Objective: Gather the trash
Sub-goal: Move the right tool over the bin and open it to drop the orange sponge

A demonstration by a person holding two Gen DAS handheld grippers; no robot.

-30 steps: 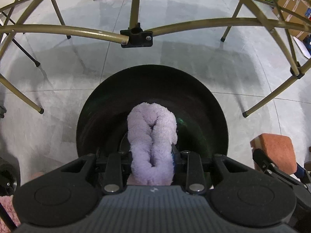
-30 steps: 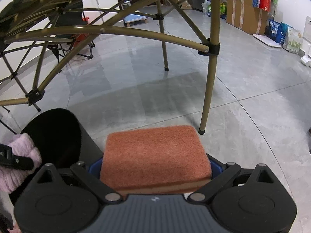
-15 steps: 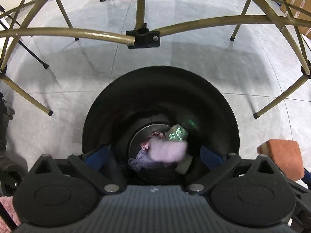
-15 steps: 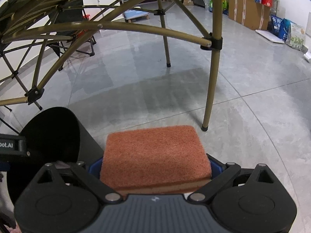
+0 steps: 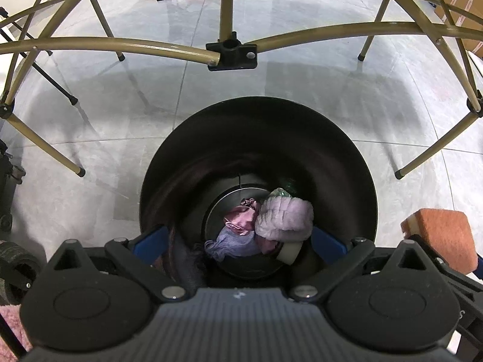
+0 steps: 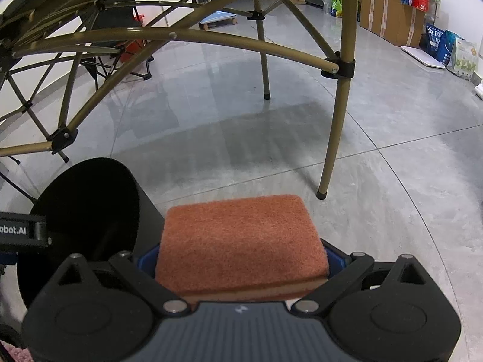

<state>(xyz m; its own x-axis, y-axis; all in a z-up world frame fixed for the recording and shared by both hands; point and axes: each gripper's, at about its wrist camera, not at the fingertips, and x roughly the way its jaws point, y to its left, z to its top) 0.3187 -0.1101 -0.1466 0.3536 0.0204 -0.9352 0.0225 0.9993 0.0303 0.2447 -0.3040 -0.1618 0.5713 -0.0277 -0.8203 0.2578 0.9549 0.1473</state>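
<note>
A black round bin (image 5: 256, 126) stands on the grey floor, seen from above in the left wrist view. At its bottom lies a fluffy lilac cloth (image 5: 285, 218) on top of pink and purple rags (image 5: 238, 229) and a white roll (image 5: 289, 252). My left gripper (image 5: 238, 241) hangs over the bin's mouth, open and with nothing between its blue pads. My right gripper (image 6: 241, 259) is shut on an orange scouring sponge (image 6: 241, 241), just right of the bin (image 6: 90, 205). The sponge (image 5: 437, 235) also shows at the right edge of the left wrist view.
Gold metal legs and struts of a folding table (image 5: 232, 51) arch over the bin, one leg (image 6: 335, 138) standing on the floor ahead of the sponge. Cardboard boxes and bags (image 6: 392, 6) line the far wall. A folding chair (image 6: 120, 60) stands at the back left.
My left gripper opened and let go of the lilac cloth, which dropped to the bottom of the bin. The right gripper kept still with the sponge.
</note>
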